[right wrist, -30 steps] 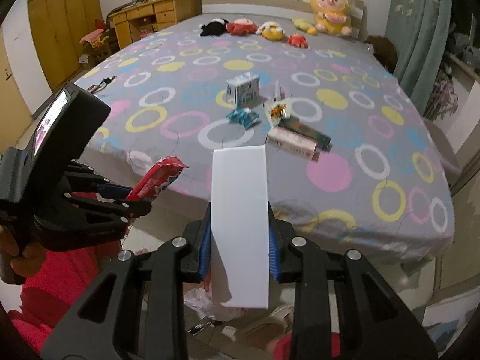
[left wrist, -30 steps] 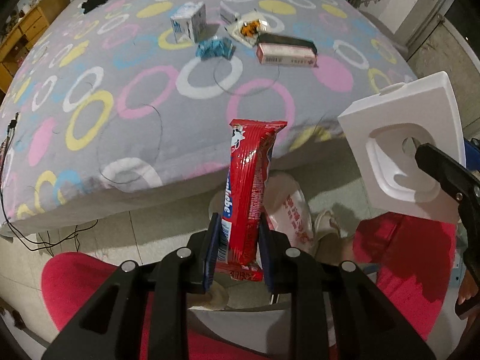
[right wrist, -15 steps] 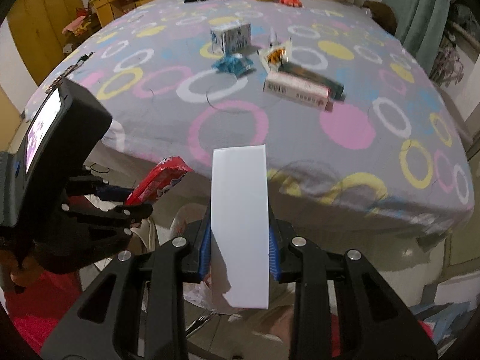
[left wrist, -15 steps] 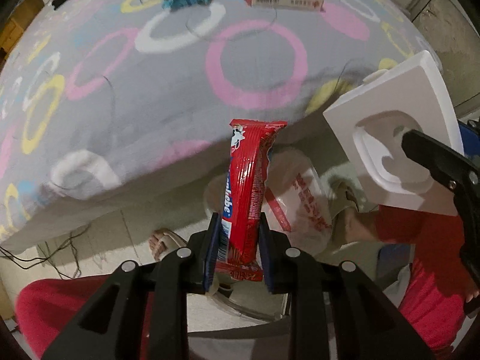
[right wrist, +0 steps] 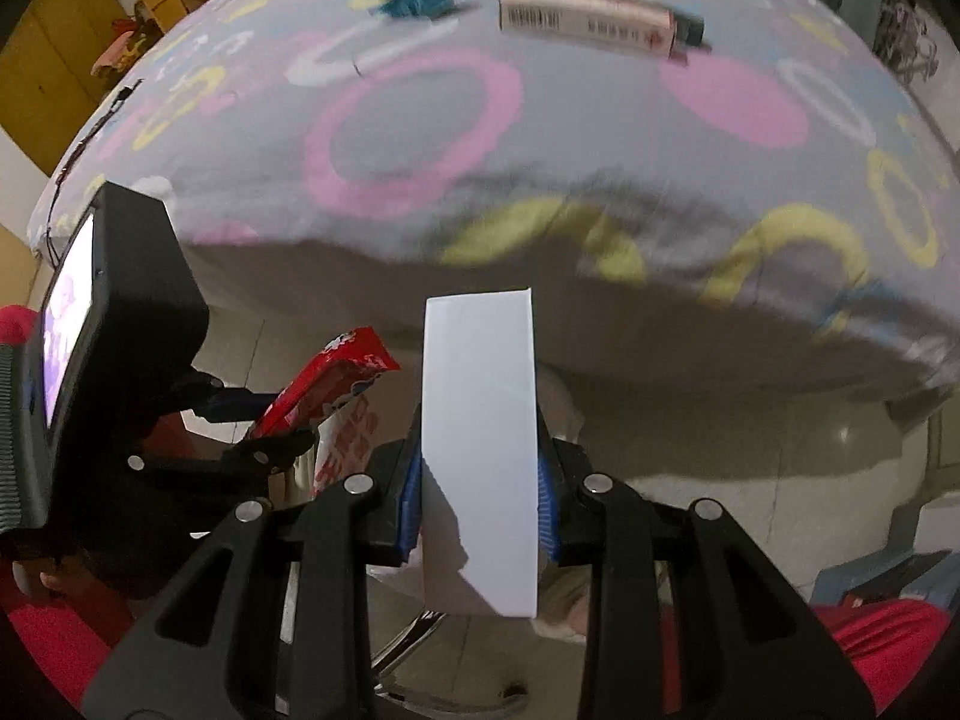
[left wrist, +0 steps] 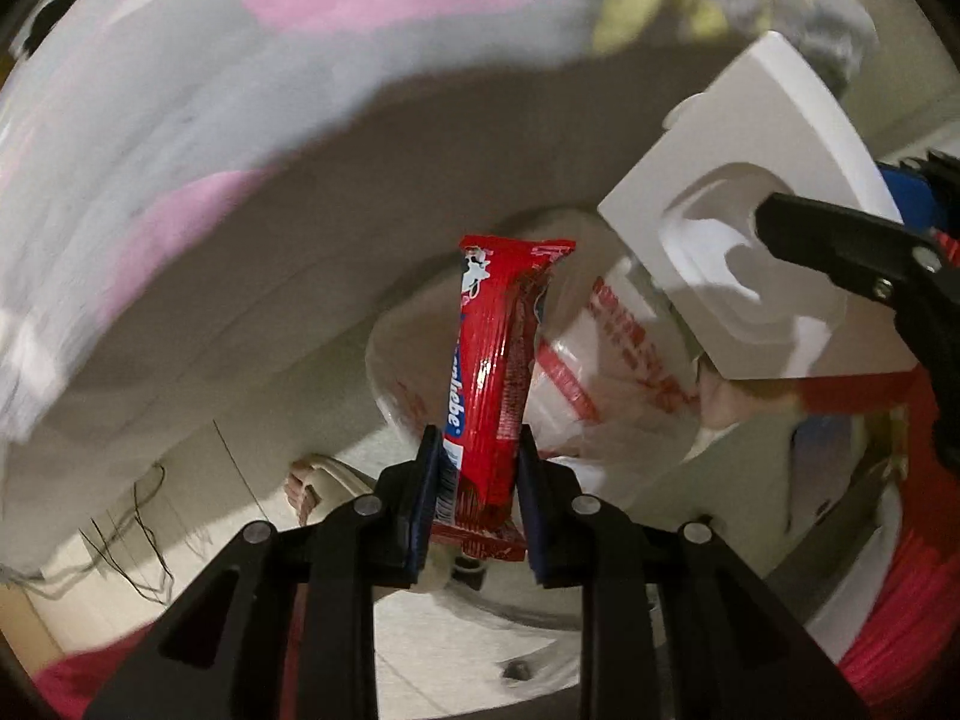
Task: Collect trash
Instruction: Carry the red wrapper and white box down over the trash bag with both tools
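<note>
Two grippers hang over the floor beside the bed [right wrist: 540, 138]. The left gripper [left wrist: 477, 498] pinches a red snack wrapper [left wrist: 501, 360] upright; only the letters "liebe" can be read on it. The right gripper [right wrist: 480, 504] clamps a white tray [right wrist: 480, 450] above a plastic bag [left wrist: 588, 372] with red print too blurred to read.
</note>
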{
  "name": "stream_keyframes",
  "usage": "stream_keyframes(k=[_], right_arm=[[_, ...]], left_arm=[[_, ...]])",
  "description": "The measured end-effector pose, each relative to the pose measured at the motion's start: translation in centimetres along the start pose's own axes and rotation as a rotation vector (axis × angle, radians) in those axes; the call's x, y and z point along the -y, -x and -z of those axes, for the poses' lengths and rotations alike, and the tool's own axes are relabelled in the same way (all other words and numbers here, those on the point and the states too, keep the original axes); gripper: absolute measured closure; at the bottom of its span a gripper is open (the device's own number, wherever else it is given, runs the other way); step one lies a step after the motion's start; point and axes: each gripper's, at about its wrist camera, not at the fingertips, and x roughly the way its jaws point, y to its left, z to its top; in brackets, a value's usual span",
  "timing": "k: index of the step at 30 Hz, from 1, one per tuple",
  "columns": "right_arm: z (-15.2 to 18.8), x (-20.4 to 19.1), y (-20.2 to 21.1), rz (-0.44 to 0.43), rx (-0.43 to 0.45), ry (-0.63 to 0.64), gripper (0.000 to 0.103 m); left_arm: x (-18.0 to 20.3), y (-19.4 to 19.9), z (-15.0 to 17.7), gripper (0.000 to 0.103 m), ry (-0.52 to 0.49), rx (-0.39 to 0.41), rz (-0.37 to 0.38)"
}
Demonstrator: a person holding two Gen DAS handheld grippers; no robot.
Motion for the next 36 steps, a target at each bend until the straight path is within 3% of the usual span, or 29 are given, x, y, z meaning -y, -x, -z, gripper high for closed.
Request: stream_keyframes(k=[18,36], right_arm=[[1.8,2.2,-7.2,-0.014,-0.186,-0.081,0.073],[2.6,2.9,-12.8,-0.038,-0.328,-0.142,0.073]], left_arm=[[1.4,-4.3,-2.0,0.078,-0.207,-0.086,-0.005],[2.2,-10.6,-2.0,0.078,-0.271,-0.239,-0.007]])
